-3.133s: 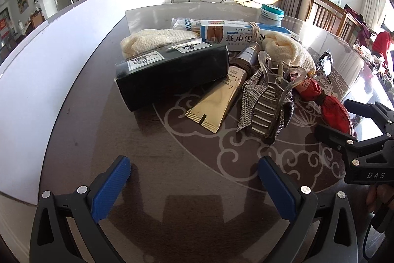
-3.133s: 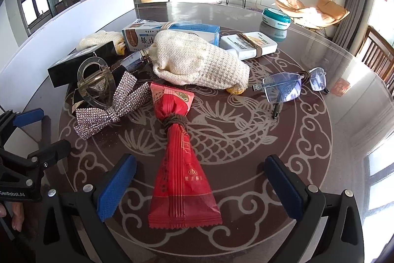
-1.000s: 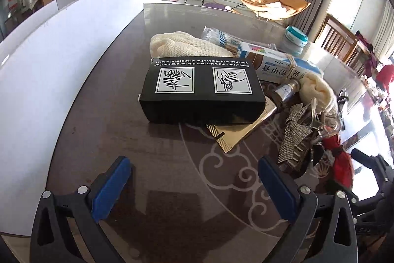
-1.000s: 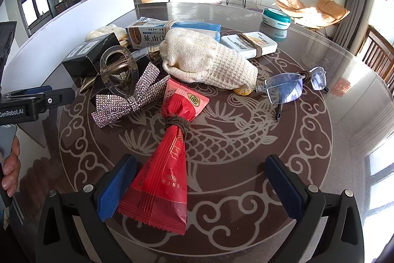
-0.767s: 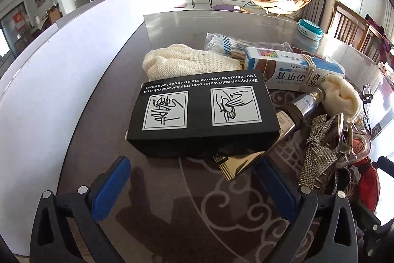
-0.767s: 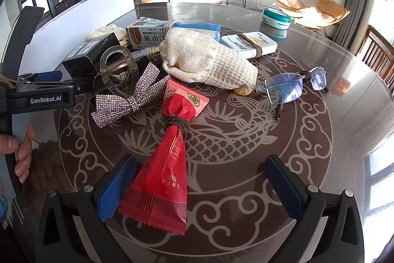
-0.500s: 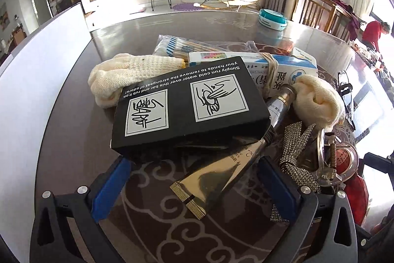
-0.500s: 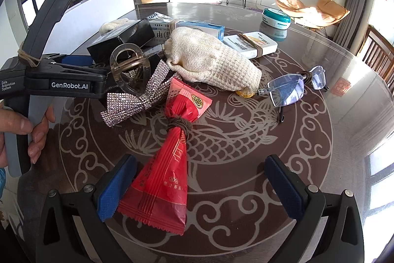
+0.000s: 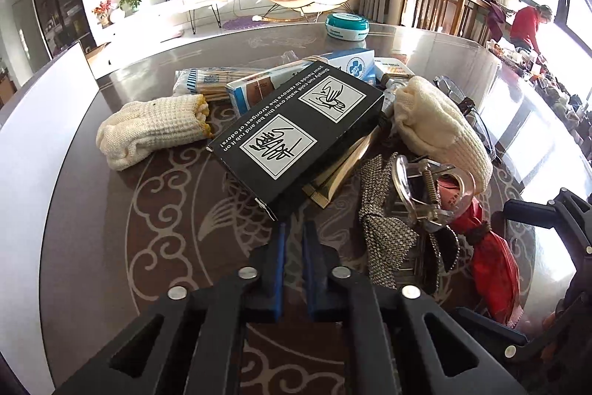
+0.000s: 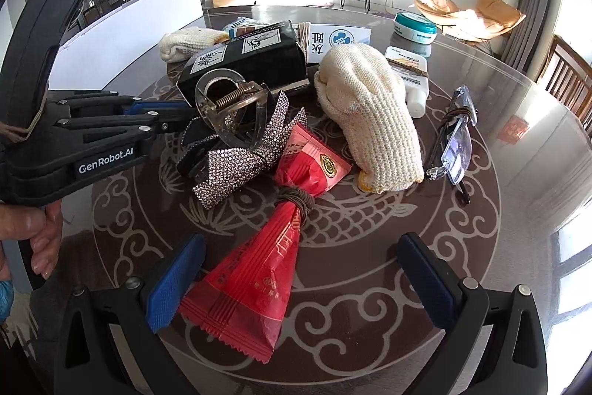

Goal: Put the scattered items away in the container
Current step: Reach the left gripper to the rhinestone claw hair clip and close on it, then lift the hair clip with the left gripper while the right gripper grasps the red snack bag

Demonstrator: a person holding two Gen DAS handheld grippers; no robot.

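1. Nothing tidied yet, judging by the pile: black box point(image 9: 296, 136), two knitted gloves point(image 9: 151, 128), hair clip point(image 10: 229, 106), sequin bow point(image 10: 244, 154), red snack packet point(image 10: 259, 265), glasses point(image 10: 453, 143) and cartons all loose on the worktop point(image 9: 111, 247).
2. No container identifiable in either view; destination unclear.
3. Left gripper point(image 9: 292, 239) clenched, blue pads nearly together just short of the black box's near corner, nothing seen between them.
4. Right gripper point(image 10: 299, 280) released and spread wide, straddling the tail of the red snack packet without touching it.
5. Remaining, by this reading: every item, one by one.
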